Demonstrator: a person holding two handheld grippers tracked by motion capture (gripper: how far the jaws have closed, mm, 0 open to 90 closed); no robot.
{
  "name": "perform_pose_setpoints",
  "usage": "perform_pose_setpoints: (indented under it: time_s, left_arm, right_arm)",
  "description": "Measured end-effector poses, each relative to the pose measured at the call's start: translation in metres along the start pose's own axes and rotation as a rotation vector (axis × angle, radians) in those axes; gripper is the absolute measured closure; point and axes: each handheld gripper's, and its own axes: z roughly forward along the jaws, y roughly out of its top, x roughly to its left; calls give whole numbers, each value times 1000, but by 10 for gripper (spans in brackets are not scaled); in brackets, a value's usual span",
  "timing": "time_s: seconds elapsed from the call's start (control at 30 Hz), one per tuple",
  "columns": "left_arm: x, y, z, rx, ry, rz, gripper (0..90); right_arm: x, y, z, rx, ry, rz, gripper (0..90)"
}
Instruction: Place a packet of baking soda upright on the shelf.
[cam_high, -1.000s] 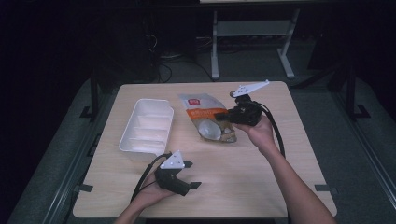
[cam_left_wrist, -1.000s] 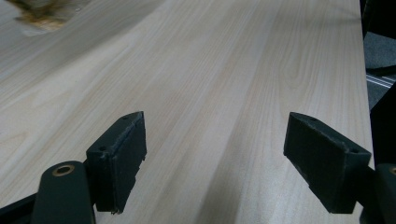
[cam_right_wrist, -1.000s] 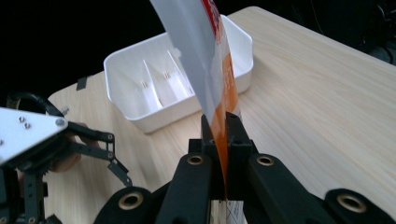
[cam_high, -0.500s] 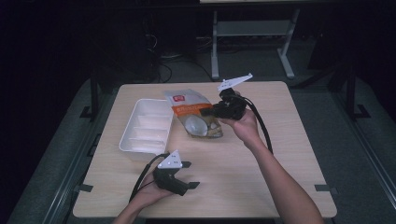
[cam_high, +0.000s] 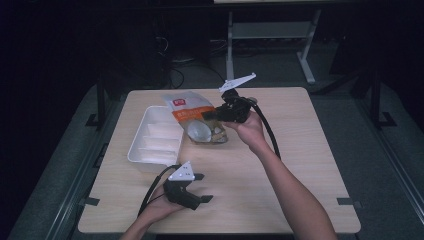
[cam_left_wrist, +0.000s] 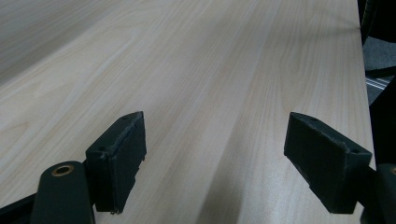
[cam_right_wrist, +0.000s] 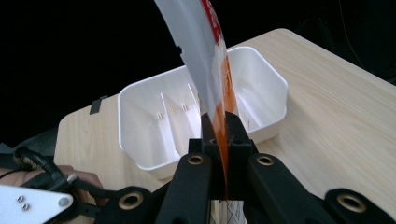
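Pouch (cam_right_wrist: 219, 93) edge clamped between right gripper (cam_right_wrist: 223, 135) jaws.

Glossy plastic pouch (cam_high: 196, 119), white plastic tray (cam_high: 152, 142), matt wooden table (cam_high: 300, 145).

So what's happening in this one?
A person works at a wooden table with a gripper in each hand. The right gripper is shut on the edge of an orange snack bag and holds it lifted beside a white divided tray. The left gripper rests low over bare tabletop near the front edge, jaws open with nothing between them.
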Motion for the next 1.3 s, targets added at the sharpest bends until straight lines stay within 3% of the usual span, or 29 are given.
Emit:
perform_pose_setpoints:
  time_s: [0.37, 0.9, 1.3]
  left_arm:
    - [2, -1, -2, -6, 5, -2, 207]
    - [4, -2, -7, -20, 2, -9, 207]
    - [3, -3, -7, -15, -1, -7, 207]
  right_arm:
    - [3, 18, 22, -14, 27, -15, 900]
    - [19, 46, 70, -15, 93, -50, 900]
    - [23, 47, 105, 10, 114, -45, 900]
